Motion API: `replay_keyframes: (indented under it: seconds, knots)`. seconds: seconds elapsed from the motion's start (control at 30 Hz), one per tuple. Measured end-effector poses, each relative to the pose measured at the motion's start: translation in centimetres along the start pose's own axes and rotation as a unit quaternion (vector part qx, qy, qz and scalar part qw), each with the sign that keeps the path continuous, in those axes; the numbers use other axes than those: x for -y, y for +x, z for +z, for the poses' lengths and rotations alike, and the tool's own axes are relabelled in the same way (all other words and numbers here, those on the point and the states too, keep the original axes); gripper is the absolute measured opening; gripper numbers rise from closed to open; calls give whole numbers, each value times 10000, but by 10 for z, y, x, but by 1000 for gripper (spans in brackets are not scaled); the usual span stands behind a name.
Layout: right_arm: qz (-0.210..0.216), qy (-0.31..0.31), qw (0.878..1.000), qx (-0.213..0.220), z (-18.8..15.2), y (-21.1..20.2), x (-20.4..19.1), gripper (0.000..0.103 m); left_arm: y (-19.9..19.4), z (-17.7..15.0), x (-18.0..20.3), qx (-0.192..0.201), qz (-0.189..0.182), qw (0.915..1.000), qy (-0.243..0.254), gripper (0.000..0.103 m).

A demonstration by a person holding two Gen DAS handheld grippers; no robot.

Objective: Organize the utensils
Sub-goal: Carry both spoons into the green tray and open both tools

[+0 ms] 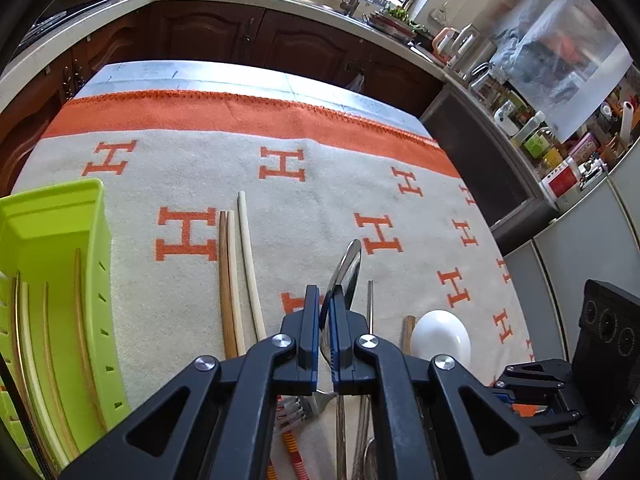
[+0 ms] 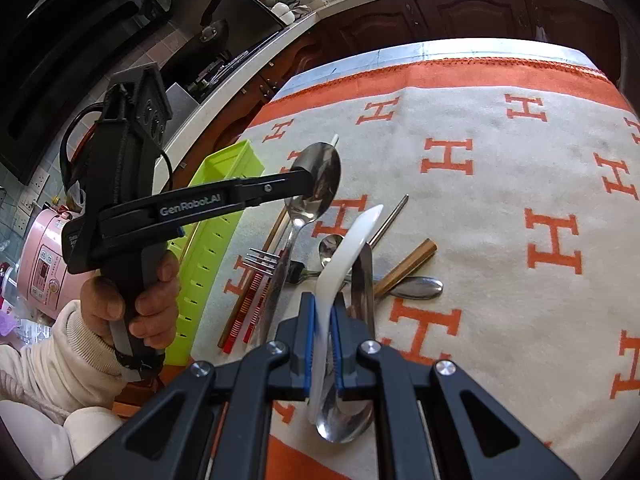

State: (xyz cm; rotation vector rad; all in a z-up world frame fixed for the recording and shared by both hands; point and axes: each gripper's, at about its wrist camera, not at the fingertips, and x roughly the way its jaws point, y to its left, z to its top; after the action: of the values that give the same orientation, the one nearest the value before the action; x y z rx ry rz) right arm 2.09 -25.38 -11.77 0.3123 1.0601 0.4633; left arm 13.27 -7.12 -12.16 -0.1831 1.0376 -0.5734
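A kitchen table draped in a cream blanket patterned with orange H's, mid-sort: the left gripper has its jaws pinched tight on the bowl of a steel spoon, which hangs handle-down above the pile. In the left wrist view the same spoon stands edge-on between the blue pads. The right gripper is likewise closed – on a white ceramic spoon, whose handle juts toward 12 o'clock; a second steel spoon appears to sit in the same grip, though how firmly it is held cannot be told.

The green organizer tray lies at 9 o'clock in the left wrist view and already carries several chopsticks in its long slots, so the job looks begun, but by this reading it is well short of half done. Still loose on the blanket: a wooden chopstick pair and a white chopstick just right of the tray, a fork, red-striped chopsticks, a small spoon, a metal chopstick, a brass-coloured handle and another spoon, most of them heaped together near the middle of the right wrist view.

The person's hand, in a cream sleeve, grips the left tool at 8 o'clock. Neither held spoon is over the tray yet – both likely need carrying there.
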Motion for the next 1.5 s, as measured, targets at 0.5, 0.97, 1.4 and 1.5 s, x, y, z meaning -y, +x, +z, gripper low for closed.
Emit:
replay_keyframes:
  seconds: [0.5,0.97,1.4,1.5]
  knots:
    - [-139,-397,9989,188,6,-16,-48,7,-137,-11,-4,1192,-488,9916,-134,1]
    - [495,-1492,9875,-78,18,31,-166,7,-241,-40,-53,1407,867,9853,-441,2]
    - [399,-1324,9884,-624,16,101,-195,7,-191,-54,-96,636,1492,9855,-504,2]
    - [310,-1067,9918,-625,21,108,-184,7,-171,-57,-103,462,1535,9854,-572,2]
